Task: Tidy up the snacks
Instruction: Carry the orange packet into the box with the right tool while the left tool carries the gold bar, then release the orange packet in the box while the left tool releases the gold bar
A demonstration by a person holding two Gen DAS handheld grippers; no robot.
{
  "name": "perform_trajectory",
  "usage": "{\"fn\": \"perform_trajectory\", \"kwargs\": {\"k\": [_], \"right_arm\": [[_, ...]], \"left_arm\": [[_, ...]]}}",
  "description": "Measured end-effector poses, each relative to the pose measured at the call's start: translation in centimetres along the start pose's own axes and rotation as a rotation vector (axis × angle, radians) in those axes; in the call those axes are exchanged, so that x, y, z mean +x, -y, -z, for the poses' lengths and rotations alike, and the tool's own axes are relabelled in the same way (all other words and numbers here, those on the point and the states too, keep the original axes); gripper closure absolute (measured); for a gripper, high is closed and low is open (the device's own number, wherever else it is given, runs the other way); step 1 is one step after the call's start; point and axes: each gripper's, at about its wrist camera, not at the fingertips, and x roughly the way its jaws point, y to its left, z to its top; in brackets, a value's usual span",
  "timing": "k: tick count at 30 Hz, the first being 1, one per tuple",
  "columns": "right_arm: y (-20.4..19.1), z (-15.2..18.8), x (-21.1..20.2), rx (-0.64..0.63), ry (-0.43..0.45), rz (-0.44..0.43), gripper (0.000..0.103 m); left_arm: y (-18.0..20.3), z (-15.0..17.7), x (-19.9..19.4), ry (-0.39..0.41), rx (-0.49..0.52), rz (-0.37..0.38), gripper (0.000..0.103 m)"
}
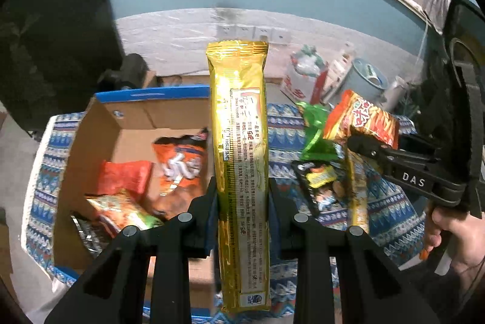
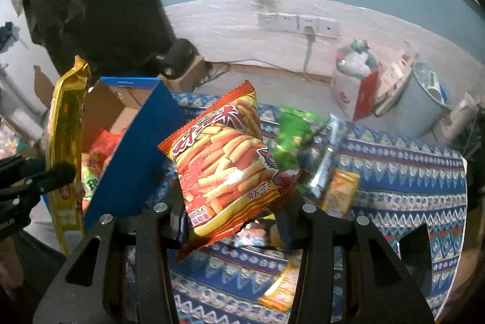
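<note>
Clamped between the black fingers of the left gripper (image 1: 242, 193) stands a long gold foil packet (image 1: 239, 142), glossy and upright, with small print down its back, held beside the open cardboard box (image 1: 100, 136) on the left. That box, brown inside with a blue outer skin, is the biggest thing on the patterned blue cloth (image 2: 394, 172), and it already holds several crinkly orange and red bags (image 1: 178, 163), so I'd judge the sorting partly done. To the right, the right gripper (image 2: 233, 217) pinches the lower edge of an orange shrimp-stick bag (image 2: 224, 169), puffy, with serrated end seals, lifted clear of the cloth just beside the box's blue wall. Left on the cloth, farther right, lie a translucent green packet (image 2: 291, 136), a thin silvery stick pack (image 2: 330, 148), a small yellow sachet (image 2: 339, 190) and a dark wrapper (image 1: 315, 175) nearer in. Both held snacks and these loose ones look yet to go in.
</note>
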Motion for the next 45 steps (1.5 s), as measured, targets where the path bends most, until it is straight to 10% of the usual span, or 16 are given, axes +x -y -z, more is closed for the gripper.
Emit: {"fn": "perform_trajectory", "kwargs": {"k": [38,45], "right_arm": [[-17.2,-4.5,6.7,-0.185,-0.049,-0.167,0.059],[-19.0,-4.4,8.0,-0.205,-0.071,-0.182,0.059]], "left_arm": [[-17.3,1.8,1.3,-0.037,-0.307,-0.182,0.073],[-17.8,2.2,1.1,-0.035,-0.311,-0.223,0.050]]}}
